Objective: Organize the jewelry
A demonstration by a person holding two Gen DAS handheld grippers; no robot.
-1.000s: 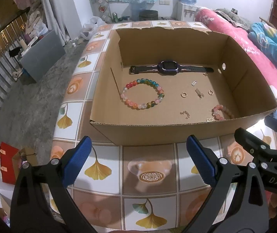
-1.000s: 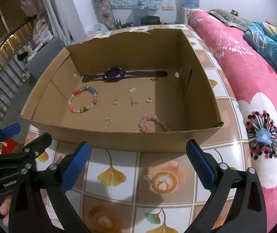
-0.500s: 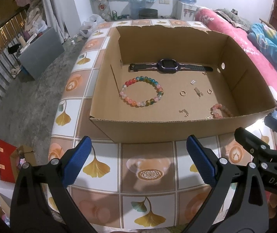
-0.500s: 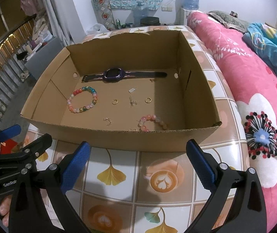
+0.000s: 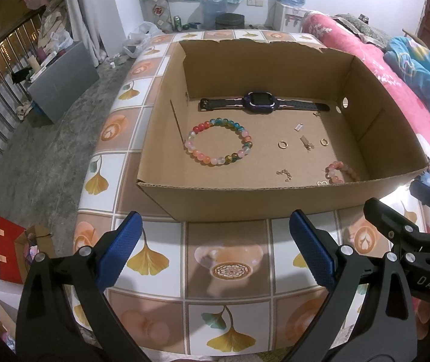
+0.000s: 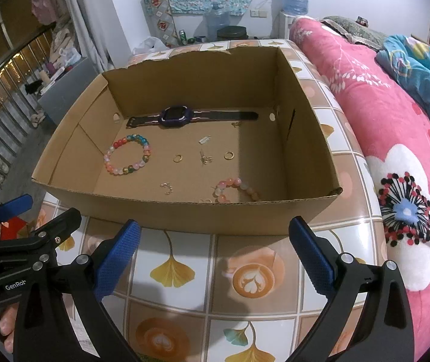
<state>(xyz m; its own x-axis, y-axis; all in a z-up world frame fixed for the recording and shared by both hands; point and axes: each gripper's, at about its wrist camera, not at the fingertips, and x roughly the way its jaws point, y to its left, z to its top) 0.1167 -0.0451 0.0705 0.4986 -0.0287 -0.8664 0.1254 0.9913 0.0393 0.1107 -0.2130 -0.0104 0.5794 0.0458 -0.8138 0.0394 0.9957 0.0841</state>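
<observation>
An open cardboard box (image 5: 245, 202) (image 6: 184, 217) stands on a tiled table. In it lie a dark wristwatch (image 5: 260, 104) (image 6: 178, 116), a multicoloured bead bracelet (image 5: 219, 146) (image 6: 127, 158), a pink bead bracelet (image 5: 340, 172) (image 6: 234, 188), two gold rings (image 5: 282, 144) (image 6: 178, 158), and several small chain and clasp pieces (image 5: 284, 175). My left gripper (image 5: 215, 253) is open and empty, before the box's near wall. My right gripper (image 6: 213, 255) is open and empty too, also in front of the box.
The table top (image 5: 224, 268) has a ginkgo and coffee pattern. A pink flowered bed cover (image 6: 396, 166) lies close along the right. On the floor at left are a grey box (image 5: 64, 81) and a red paper bag (image 5: 7, 250).
Both grippers have drawn back and up slightly, so the box looks a little farther off. Nothing in the box has moved.
</observation>
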